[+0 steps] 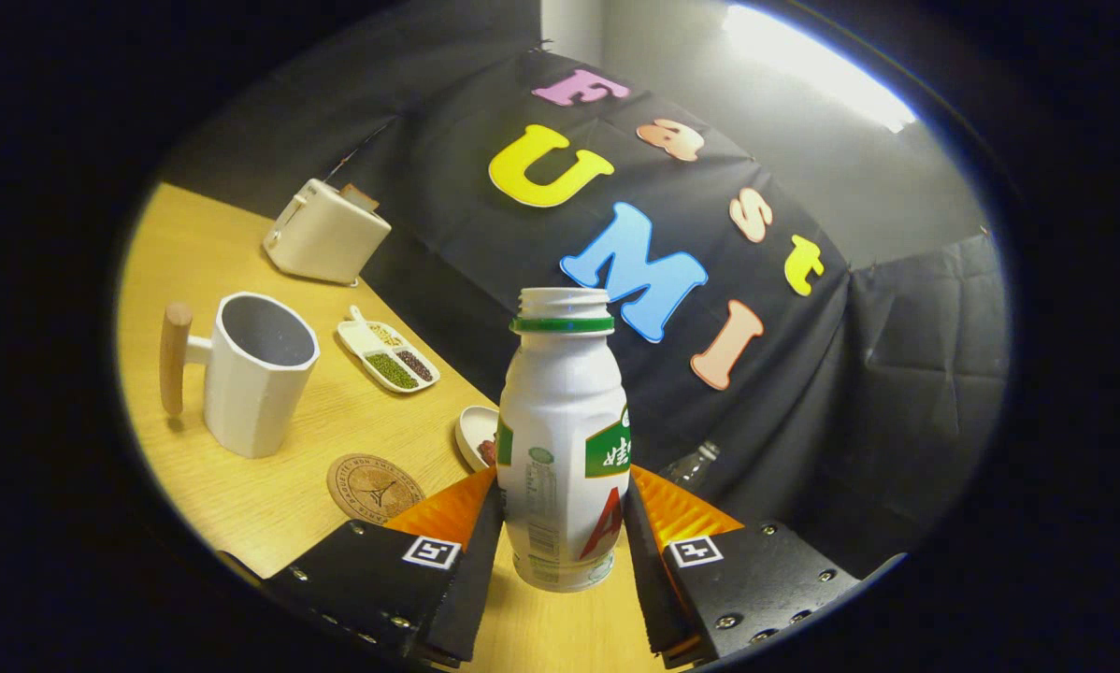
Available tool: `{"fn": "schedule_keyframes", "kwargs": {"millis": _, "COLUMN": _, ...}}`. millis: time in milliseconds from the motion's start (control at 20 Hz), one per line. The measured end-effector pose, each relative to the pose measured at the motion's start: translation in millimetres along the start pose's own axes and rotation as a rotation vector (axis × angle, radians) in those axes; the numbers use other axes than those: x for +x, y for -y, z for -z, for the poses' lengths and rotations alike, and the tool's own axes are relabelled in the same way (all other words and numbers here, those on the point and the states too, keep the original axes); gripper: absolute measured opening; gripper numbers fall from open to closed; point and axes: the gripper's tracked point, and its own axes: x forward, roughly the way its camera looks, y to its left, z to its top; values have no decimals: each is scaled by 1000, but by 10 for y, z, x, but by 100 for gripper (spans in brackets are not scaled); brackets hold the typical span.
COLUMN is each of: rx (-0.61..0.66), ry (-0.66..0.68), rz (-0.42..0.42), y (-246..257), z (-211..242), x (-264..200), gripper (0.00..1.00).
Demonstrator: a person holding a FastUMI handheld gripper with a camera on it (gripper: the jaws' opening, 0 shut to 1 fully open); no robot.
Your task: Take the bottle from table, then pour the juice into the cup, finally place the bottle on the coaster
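A white plastic bottle (563,449) with a green neck ring and no cap stands upright between my fingers. My gripper (560,509) is shut on the bottle, with both fingers pressing on its lower sides. The bottle's base is close to the wooden table (242,505); I cannot tell whether it touches. A white faceted cup (259,374) with a wooden handle stands beyond my left finger, and it looks empty. Between that cup and my left finger lies a round cork coaster (374,488), flat on the table.
A white toaster (326,234) stands at the table's far edge. A narrow white tray (389,355) with beans lies behind the cup. A small white dish (478,435) sits just left of the bottle. Black cloth hangs beyond the table edge.
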Motion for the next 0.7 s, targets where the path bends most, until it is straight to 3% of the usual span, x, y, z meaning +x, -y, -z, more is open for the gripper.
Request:
{"fn": "schedule_keyframes", "kwargs": {"millis": 450, "rx": -201, "ry": 1, "rz": -101, "y": -337, "z": -203, "x": 13, "gripper": 66}}
{"fn": "schedule_keyframes", "kwargs": {"millis": 700, "rx": -312, "ry": 34, "rz": -81, "y": -375, "z": -348, "x": -15, "gripper": 66}}
